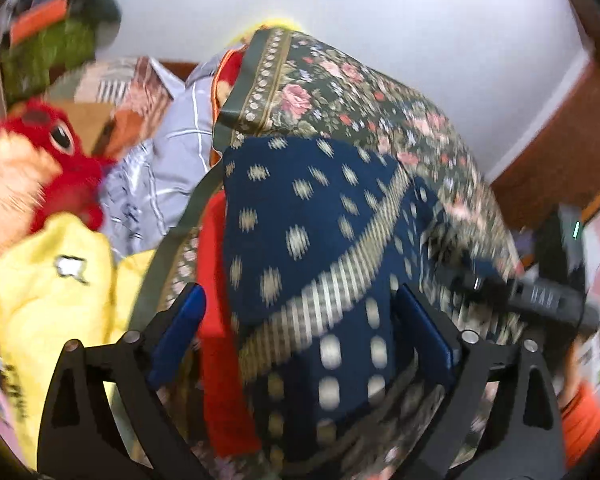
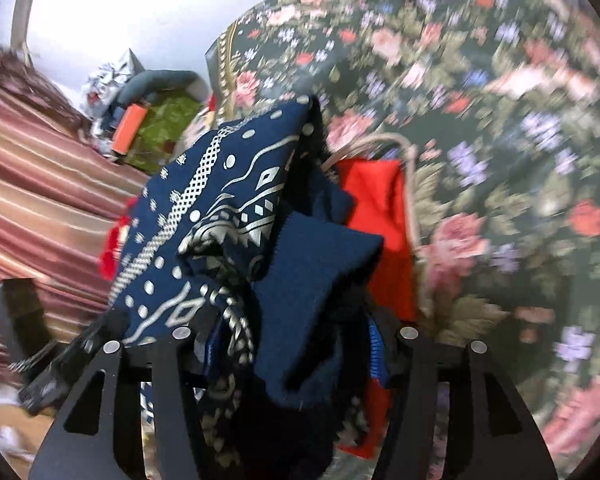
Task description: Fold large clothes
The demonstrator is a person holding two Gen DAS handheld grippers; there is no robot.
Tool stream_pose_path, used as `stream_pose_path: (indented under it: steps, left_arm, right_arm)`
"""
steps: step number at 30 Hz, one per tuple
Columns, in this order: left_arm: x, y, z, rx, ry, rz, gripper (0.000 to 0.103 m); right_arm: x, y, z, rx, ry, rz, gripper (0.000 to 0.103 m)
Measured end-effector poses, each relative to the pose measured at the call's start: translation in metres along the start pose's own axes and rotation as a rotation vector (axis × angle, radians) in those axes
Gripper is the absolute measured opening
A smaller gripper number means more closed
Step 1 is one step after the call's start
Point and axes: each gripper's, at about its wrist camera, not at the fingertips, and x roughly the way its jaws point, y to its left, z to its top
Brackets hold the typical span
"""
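Cloth lies between both tools — the navy patterned garment (image 1: 300,240) sits loose in the wide-spread left gripper (image 1: 300,344); the right gripper (image 2: 292,344), half-parted at lower centre, is draped in it, grip unclear — so lay the fold flat and withdraw without snagging.

Both views look forward and steeply down along their own black two-finger grippers, very close to the cloth. The left wrist view faces a navy fabric with pale woven dots (image 1: 312,216) lying on a dark green floral cloth (image 1: 340,92), a white wall behind. The right wrist view shares that navy fabric (image 2: 220,184) and floral cloth (image 2: 480,120), seen nearer still.
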Motion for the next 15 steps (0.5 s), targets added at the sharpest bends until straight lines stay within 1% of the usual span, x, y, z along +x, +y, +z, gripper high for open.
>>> stream_pose_path:
  steps: [2,3,5,8,11,13,15]
  left_arm:
    - [-0.006,-0.004,-0.015,0.057,-0.003,0.051,0.103]
    - [-0.008,-0.004,-0.022,0.066,-0.005,0.067,0.103]
    - [-0.010,0.002,-0.032,0.042,0.001,0.059,0.103]
    - [-0.009,0.016,-0.044,-0.043,0.028,0.012,0.103]
    - [-0.010,0.020,-0.054,-0.096,0.036,0.001,0.103]
    - [-0.013,0.019,-0.059,-0.113,0.043,-0.003,0.103]
    - [-0.021,0.013,-0.062,-0.108,0.039,0.014,0.103]
  right_arm:
    - [-0.007,0.003,-0.005,-0.047,-0.023,-0.082,0.063]
    - [-0.011,0.007,-0.009,-0.077,-0.033,-0.117,0.064]
    - [-0.016,0.012,-0.018,-0.139,-0.041,-0.169,0.065]
    - [-0.020,0.014,-0.033,-0.185,-0.038,-0.215,0.069]
    - [-0.023,0.009,-0.044,-0.194,-0.028,-0.233,0.070]
    - [-0.028,0.007,-0.049,-0.184,-0.025,-0.241,0.070]
    - [-0.033,0.006,-0.050,-0.166,-0.024,-0.248,0.070]
